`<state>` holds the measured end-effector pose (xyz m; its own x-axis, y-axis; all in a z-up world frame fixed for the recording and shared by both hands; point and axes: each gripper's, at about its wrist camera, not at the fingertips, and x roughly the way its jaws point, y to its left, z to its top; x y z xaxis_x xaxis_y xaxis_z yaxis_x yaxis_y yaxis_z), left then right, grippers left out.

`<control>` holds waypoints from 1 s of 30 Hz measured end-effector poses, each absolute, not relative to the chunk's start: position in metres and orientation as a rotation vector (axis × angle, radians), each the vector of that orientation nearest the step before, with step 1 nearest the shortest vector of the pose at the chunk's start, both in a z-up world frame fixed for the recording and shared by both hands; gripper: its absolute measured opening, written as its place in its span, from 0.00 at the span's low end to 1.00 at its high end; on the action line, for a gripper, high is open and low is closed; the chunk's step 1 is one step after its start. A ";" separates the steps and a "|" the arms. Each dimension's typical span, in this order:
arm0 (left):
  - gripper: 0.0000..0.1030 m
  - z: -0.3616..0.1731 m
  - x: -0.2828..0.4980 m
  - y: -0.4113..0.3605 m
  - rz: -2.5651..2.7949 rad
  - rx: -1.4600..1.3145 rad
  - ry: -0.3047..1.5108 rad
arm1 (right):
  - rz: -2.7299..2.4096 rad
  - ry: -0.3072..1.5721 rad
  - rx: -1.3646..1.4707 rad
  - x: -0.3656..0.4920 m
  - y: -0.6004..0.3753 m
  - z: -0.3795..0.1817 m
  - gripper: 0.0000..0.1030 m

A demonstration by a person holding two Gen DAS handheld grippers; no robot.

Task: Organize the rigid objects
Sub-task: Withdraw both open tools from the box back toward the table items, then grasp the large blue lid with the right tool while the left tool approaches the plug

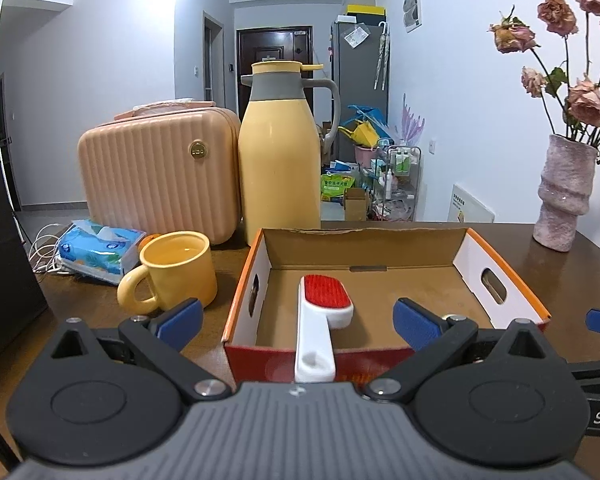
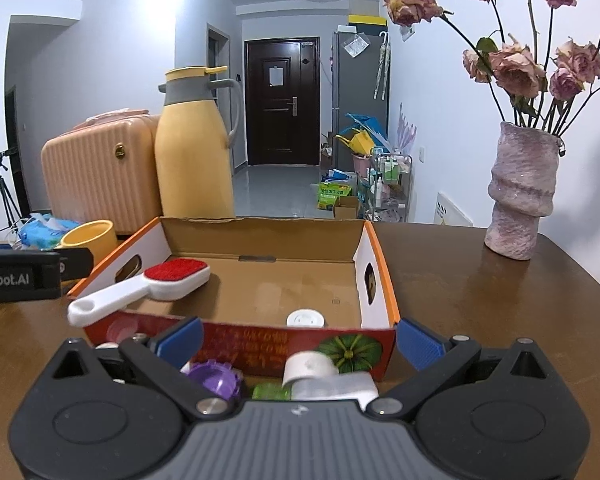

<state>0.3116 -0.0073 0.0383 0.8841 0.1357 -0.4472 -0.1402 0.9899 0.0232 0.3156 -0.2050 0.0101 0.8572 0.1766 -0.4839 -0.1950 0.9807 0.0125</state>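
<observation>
Left wrist view: left gripper [image 1: 298,318] fills the lower frame, blue pads spread wide apart, nothing between them and nothing touched. Just past the pads, centre frame, sits the cardboard box [image 1: 496,276], open-topped, white inner side walls with cut-out handles, orange rim. Inside it: one lint brush [image 1: 320,320], white body, red pad facing up, head on the box floor, handle propped over the near wall and sticking out toward the camera.

Right wrist view: right gripper [image 2: 298,338] at lower frame, pads likewise spread wide, gripping nothing. Between the pads and close to the camera, outside the box near wall: a purple ribbed cap [image 2: 216,380], a green item [image 2: 270,392] mostly hidden, and a white object [image 2: 324,376], blurred, kind not identifiable. Whether these rest on the table cannot be told. In the box, lower centre, a white round cap [image 2: 306,318] lies against the near wall; the brush lies at the left corner.

Outward, left of frame: yellow mug [image 1: 176,272] beside the box, tissue pack [image 1: 100,250], pink ribbed case [image 1: 160,176], yellow thermos jug [image 1: 280,152] behind the box. Right of frame: pink vase [image 2: 520,192] with dried roses on the brown table [image 2: 480,300].
</observation>
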 end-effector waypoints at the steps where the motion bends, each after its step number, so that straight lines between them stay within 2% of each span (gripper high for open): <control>1: 1.00 0.038 0.307 -0.007 0.142 -0.010 0.464 | 0.196 0.504 -0.039 0.311 -0.205 0.010 1.00; 30: 1.00 0.007 0.218 -0.004 0.116 -0.004 0.556 | 0.237 0.565 -0.110 0.217 -0.200 -0.021 1.00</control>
<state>0.2184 -0.0036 0.0068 0.8428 0.1092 -0.5271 -0.1113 0.9934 0.0279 0.2174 -0.2000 -0.0208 0.8185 0.1920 -0.5414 -0.2520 0.9670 -0.0382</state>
